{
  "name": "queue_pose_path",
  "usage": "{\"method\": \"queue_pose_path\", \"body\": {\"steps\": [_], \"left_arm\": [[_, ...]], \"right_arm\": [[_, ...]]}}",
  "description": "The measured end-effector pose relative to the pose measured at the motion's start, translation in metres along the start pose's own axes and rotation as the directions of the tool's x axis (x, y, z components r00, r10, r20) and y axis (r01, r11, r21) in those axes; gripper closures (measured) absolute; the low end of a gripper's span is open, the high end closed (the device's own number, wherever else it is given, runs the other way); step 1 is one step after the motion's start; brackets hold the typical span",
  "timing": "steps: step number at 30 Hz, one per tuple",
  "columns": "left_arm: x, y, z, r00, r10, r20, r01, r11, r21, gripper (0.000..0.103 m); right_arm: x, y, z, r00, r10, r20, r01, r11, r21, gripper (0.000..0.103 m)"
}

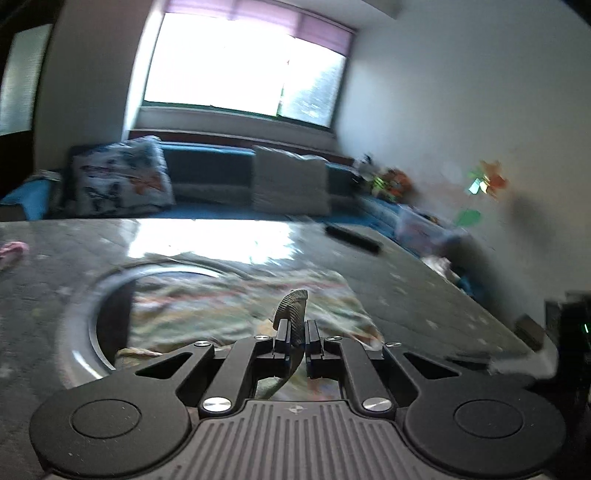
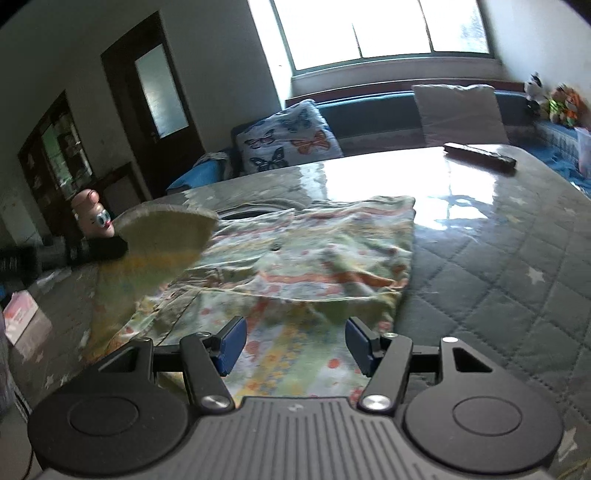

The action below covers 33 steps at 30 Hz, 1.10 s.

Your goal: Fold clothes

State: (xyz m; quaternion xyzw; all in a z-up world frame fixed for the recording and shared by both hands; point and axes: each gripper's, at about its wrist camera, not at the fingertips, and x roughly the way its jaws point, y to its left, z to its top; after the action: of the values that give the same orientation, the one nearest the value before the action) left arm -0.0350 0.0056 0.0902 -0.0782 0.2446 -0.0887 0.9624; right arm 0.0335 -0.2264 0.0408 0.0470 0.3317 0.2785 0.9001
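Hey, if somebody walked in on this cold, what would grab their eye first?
Most likely the floral garment spread over the grey quilted table cover, with the left gripper pinching a dark ribbed edge of fabric while the right gripper hangs open above the near hem. Behind, the bright window glares off the tabletop, and a butterfly cushion sits on the blue sofa.
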Motion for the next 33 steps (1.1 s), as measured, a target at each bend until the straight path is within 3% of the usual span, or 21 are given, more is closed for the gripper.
{"method": "queue_pose_path", "body": {"steps": [8, 10, 11, 13, 15, 18, 24, 29, 33], "left_arm": [[0.017, -0.026, -0.028, 0.993, -0.050, -0.109, 0.061, 0.993, 0.097, 0.088], [0.014, -0.024, -0.030, 0.993, -0.050, -0.110, 0.062, 0.993, 0.105, 0.077], [0.012, -0.021, -0.030, 0.993, -0.046, -0.106, 0.057, 0.992, 0.108, 0.066], [0.010, -0.016, -0.029, 0.995, -0.033, -0.097, 0.044, 0.992, 0.116, 0.061], [0.007, -0.005, -0.028, 0.996, -0.002, -0.087, 0.012, 0.993, 0.115, 0.054], [0.004, 0.015, -0.028, 0.994, 0.070, -0.082, -0.062, 0.993, 0.098, 0.052], [0.001, 0.061, -0.036, 0.971, 0.214, -0.105, -0.210, 0.977, 0.045, 0.048], [0.006, 0.088, -0.041, 0.948, 0.291, -0.128, -0.291, 0.956, 0.020, 0.048], [0.009, 0.094, -0.044, 0.939, 0.314, -0.137, -0.314, 0.949, 0.021, 0.048]], "right_arm": [[0.000, -0.005, 0.003, 1.000, -0.007, 0.010, 0.007, 1.000, 0.017, 0.043], [0.001, -0.003, 0.004, 1.000, 0.006, 0.009, -0.006, 1.000, 0.019, 0.043], [0.001, -0.002, 0.005, 1.000, 0.012, 0.009, -0.012, 1.000, 0.018, 0.044], [0.004, 0.001, 0.005, 1.000, 0.027, 0.002, -0.027, 0.999, 0.019, 0.045], [0.011, 0.004, 0.005, 0.998, 0.053, -0.020, -0.053, 0.998, 0.028, 0.048], [0.022, 0.011, 0.002, 0.997, 0.065, -0.051, -0.065, 0.998, 0.017, 0.052], [0.047, 0.017, -0.001, 0.995, 0.041, -0.093, -0.041, 0.999, 0.001, 0.061], [0.053, 0.023, 0.001, 0.996, 0.021, -0.090, -0.023, 1.000, -0.018, 0.092], [0.044, 0.032, 0.009, 0.998, 0.011, -0.059, -0.014, 0.999, -0.040, 0.096]]}}
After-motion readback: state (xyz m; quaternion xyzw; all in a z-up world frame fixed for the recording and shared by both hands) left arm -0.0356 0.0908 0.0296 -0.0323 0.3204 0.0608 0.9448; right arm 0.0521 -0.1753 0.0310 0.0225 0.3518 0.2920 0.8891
